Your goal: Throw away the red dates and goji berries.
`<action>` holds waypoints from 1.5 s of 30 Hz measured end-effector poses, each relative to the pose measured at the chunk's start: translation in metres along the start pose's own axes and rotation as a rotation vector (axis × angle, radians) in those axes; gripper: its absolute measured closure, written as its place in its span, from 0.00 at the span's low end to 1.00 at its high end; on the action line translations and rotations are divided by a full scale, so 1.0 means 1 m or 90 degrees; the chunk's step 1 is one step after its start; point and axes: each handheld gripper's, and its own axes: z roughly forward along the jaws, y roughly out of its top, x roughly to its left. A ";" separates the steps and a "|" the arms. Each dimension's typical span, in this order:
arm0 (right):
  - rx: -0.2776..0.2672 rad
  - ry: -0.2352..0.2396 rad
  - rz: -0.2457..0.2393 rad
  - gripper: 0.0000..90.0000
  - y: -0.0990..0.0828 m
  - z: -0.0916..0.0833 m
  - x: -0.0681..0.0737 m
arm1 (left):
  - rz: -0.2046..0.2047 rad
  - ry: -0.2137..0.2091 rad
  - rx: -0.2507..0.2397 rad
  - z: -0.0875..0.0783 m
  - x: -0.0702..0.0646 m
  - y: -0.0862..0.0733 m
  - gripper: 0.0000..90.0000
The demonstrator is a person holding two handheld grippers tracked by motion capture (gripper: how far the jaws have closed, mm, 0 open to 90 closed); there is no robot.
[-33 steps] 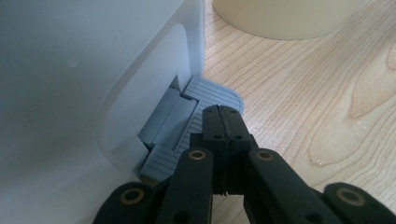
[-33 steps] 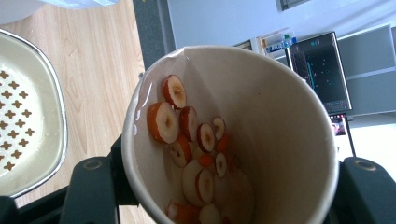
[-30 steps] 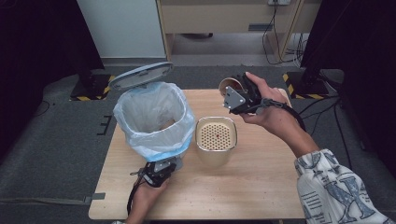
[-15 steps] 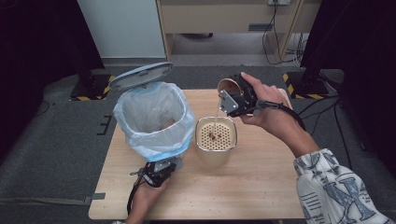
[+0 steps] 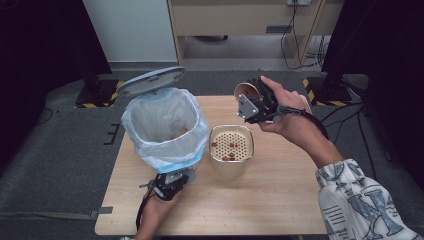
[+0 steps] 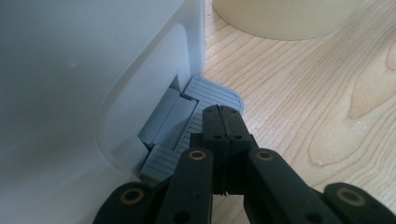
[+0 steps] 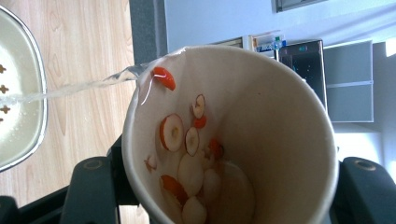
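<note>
Paper cup [image 5: 246, 91] — tipped above and behind the strainer [image 5: 231, 144], pinched across its wall by the right tongs [image 5: 255, 102], liquid and fruit slices pouring out. Light, thin-walled, crushes easily; likely best gripped mid-body, gently. Left tongs [image 6: 223, 122] pressed together, empty, on the bin pedal [image 6: 212, 93] — left of the strainer.

No legible text, label, brand or number found. The sleeve [image 5: 367, 200] near the right gripper [image 5: 248, 101] bears a large printed pattern, its characters unreadable.
</note>
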 end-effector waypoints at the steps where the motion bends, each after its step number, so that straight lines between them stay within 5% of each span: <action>1: -0.001 0.000 0.000 0.39 0.000 0.000 0.000 | 0.000 0.000 0.000 0.000 0.000 0.000 0.99; 29: 0.001 -0.004 -0.005 0.39 0.001 -0.002 -0.004 | -0.002 -0.001 -0.001 0.000 0.000 0.000 0.99; 45: 0.027 -0.029 -0.087 0.39 0.008 -0.001 0.000 | -0.002 -0.002 -0.002 0.000 0.000 0.000 0.99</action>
